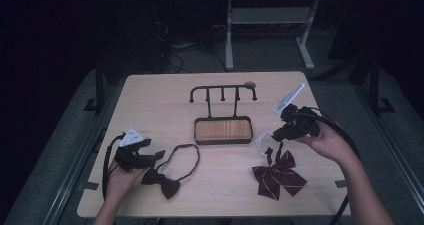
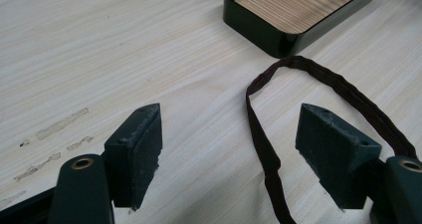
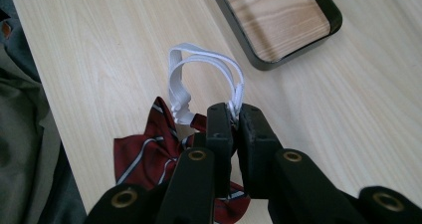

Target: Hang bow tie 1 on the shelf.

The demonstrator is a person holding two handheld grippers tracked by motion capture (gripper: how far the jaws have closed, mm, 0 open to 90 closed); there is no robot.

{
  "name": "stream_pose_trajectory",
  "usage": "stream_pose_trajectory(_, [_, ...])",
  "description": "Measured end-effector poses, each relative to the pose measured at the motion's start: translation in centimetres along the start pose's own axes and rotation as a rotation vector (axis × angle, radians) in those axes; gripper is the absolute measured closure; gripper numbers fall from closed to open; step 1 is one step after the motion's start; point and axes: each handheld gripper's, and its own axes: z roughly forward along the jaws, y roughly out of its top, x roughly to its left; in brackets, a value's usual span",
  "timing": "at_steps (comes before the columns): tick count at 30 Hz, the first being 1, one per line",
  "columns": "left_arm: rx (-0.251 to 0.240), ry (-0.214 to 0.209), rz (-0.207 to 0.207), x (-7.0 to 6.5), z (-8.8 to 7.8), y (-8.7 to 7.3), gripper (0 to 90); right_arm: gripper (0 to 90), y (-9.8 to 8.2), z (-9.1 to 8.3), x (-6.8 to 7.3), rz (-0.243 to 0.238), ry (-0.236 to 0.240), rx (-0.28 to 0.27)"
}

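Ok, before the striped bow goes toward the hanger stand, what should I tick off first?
1. Right tongs shut on the white elastic neck loop: ok.
2. Dark red bow with white stripes clear of the light wooden table: not ok, most of it lies on the tabletop.
3. Black metal hanger stand with pegs upright on its wood-lined tray: ok.
4. Pegs free of other items: ok.
5. Left tongs open, gripping nothing, above the plain dark brown bow tie's strap: ok.
6. Elastic loop untwisted enough to slip over a peg: cannot tell.
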Motion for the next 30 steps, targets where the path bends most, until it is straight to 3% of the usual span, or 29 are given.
stream_pose_trajectory(30, [-0.001,-0.001,-0.002,0.0,0.0,0.0,26.8,83.8,3.1,-2.9,-0.6,-0.019,-0.029,-0.002])
